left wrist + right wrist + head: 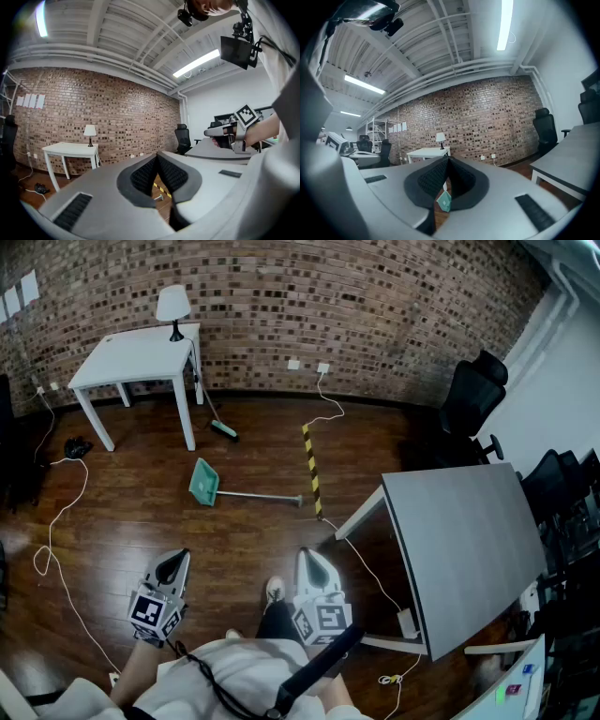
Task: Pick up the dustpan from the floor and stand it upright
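Note:
The green dustpan (pixel 204 482) lies flat on the dark wood floor, and its long grey handle (pixel 267 496) points right. Both grippers hover low in the head view, well short of it. My left gripper (pixel 172 565) is below and left of the pan, and my right gripper (pixel 312 562) is below the handle's end. Each has its jaws together with nothing between them. In the left gripper view the gripper (pixel 157 155) looks over the handle's tip (pixel 159 198). Below the jaws of the gripper (pixel 448 159) in the right gripper view, the green pan (pixel 444 201) shows far off.
A white table (pixel 141 357) with a lamp (pixel 172 307) stands at the back left, and a green-headed broom (pixel 223 428) leans beside it. A yellow-black strip (pixel 311 470) crosses the floor. A grey desk (pixel 464 535) fills the right, with office chairs (pixel 473 395) behind. Cables (pixel 61 512) trail at left.

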